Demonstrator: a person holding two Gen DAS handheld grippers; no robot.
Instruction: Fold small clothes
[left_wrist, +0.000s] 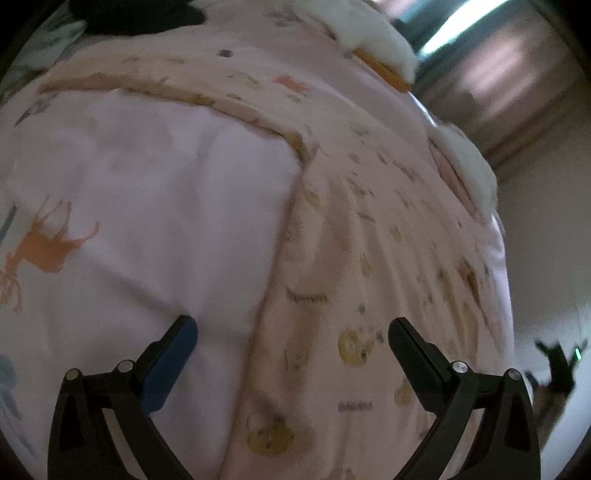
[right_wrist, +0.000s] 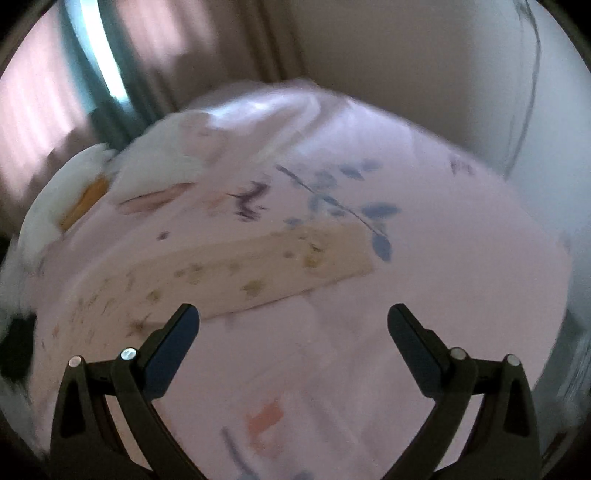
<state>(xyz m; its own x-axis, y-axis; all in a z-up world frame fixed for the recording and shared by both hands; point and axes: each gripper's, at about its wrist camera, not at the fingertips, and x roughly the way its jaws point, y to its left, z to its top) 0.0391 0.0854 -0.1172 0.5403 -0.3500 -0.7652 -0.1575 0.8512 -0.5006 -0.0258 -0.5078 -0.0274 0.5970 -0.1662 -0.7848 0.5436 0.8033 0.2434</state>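
A white plush toy (left_wrist: 384, 40) lies far ahead of the left gripper (left_wrist: 291, 354), at the edge of the pink bedsheet (left_wrist: 147, 184). The cream printed garment (left_wrist: 369, 240) lies flat under this gripper and ahead-left of the right gripper (right_wrist: 293, 343). Both grippers hover with fingers spread wide, holding nothing.

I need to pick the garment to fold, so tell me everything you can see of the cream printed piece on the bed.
The cream garment is soft, thin fabric printed with small yellowish motifs and short grey marks. It lies spread and wrinkled on the pink animal-print bedcover, one long straight part reaching across it. Both tools hover open, not gripping it.
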